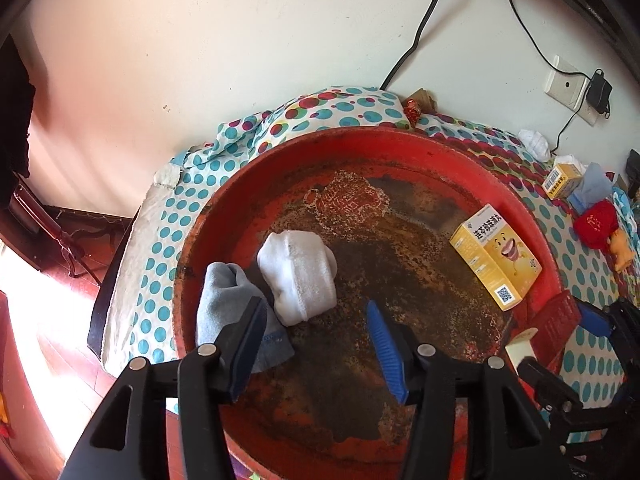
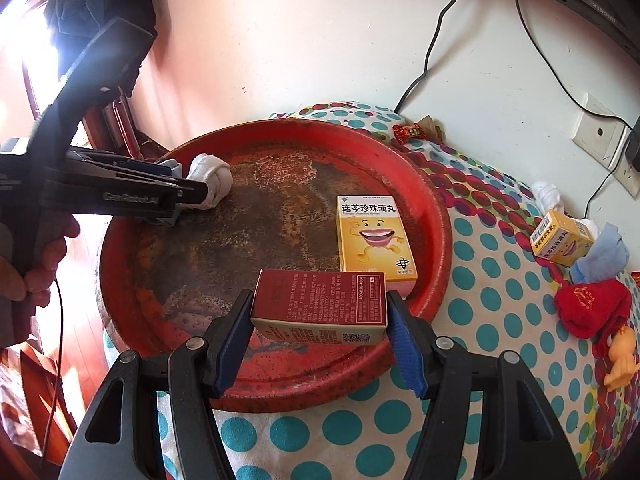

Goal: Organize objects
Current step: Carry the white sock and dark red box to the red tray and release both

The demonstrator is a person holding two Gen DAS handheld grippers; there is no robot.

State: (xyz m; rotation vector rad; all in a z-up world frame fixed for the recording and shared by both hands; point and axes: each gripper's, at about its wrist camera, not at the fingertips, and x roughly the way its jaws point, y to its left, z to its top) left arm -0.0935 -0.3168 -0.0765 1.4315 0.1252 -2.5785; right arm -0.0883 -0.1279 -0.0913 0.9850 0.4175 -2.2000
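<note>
A round, worn red tray (image 1: 360,136) (image 2: 436,216) sits on a spotted tablecloth. A rolled white sock (image 1: 298,272) (image 2: 212,178) and a grey sock (image 1: 228,300) lie at its left side. My left gripper (image 1: 316,344) (image 2: 180,184) hangs open just above them; the grey sock lies partly under the left finger (image 1: 248,340), and nothing sits between the pads. A yellow medicine box (image 1: 496,256) (image 2: 374,236) lies flat in the tray's right part. My right gripper (image 2: 320,312) is shut on a dark red box (image 2: 320,304) (image 1: 560,316) over the tray's near rim.
On the cloth to the right lie a second yellow box (image 2: 560,238), a blue sock (image 2: 604,252), a red sock (image 2: 592,304), a white sock (image 2: 548,196) and an orange toy (image 2: 622,356). A wrapped candy (image 2: 408,132) lies by the wall. Cables hang from a wall socket (image 2: 600,136).
</note>
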